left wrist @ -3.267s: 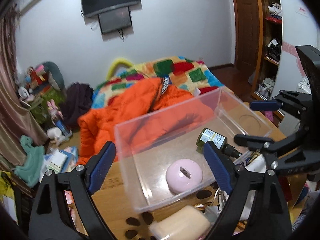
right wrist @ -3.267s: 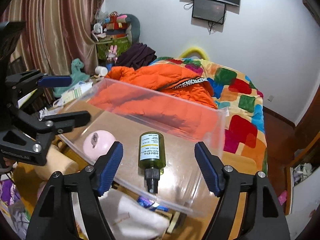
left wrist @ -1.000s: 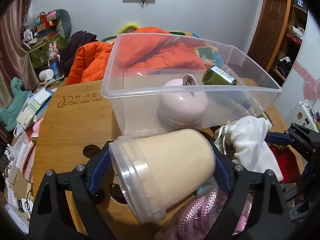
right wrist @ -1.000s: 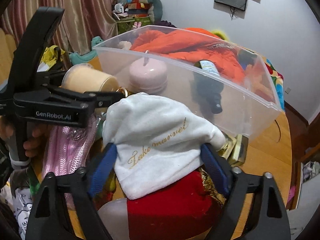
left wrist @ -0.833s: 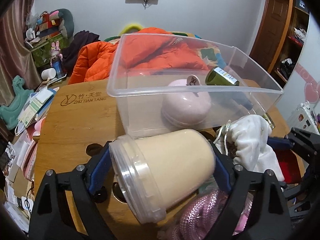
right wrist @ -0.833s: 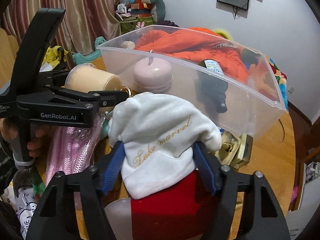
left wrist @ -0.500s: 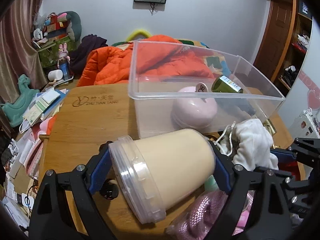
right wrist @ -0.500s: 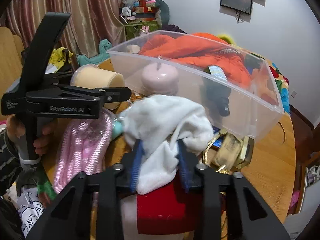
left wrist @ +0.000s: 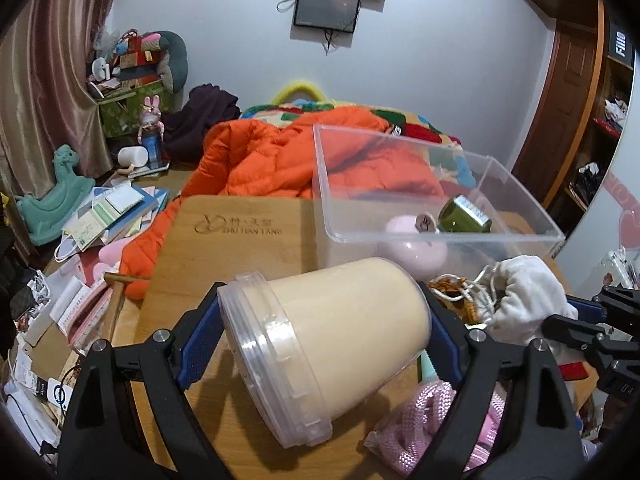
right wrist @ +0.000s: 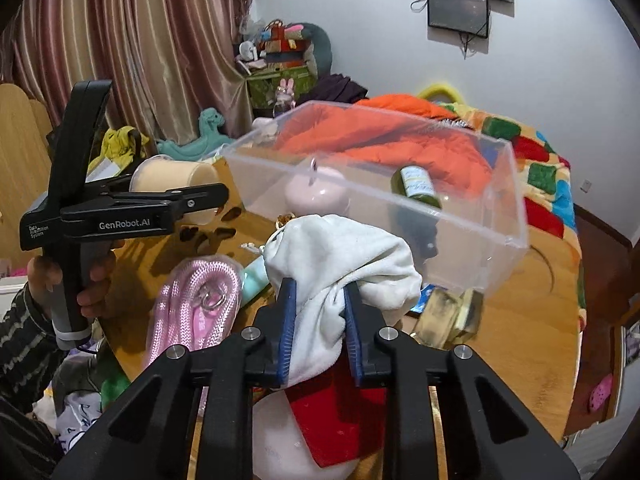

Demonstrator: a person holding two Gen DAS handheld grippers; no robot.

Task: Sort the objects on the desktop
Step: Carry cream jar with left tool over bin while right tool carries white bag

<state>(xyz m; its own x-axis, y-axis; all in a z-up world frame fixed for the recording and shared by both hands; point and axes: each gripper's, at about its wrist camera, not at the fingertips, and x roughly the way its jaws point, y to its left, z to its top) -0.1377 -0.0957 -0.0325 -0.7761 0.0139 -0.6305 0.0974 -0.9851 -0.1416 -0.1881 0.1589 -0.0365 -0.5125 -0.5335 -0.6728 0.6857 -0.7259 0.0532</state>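
Observation:
My left gripper (left wrist: 324,320) is shut on a cream plastic jar (left wrist: 332,340) with a clear lid and holds it above the wooden table (left wrist: 248,232). The jar also shows in the right wrist view (right wrist: 172,184). My right gripper (right wrist: 320,300) is shut on a white drawstring pouch (right wrist: 344,252), lifted off the pile; the pouch also shows in the left wrist view (left wrist: 528,292). The clear plastic bin (left wrist: 400,184) stands just beyond, holding a pink round case (left wrist: 412,244) and a green bottle (left wrist: 464,216).
A pink braided rope in a bag (right wrist: 200,304), a red cloth (right wrist: 336,408), a glass bottle (right wrist: 448,316) and a teal tube (right wrist: 252,276) lie on the table in front of the bin. Books and papers (left wrist: 108,216) crowd the left edge. An orange jacket (left wrist: 272,160) lies behind.
My right gripper closed on the white pouch and lifted it. My left gripper raised the cream jar and drew back from the bin. Earlier both grippers were open above the bin.

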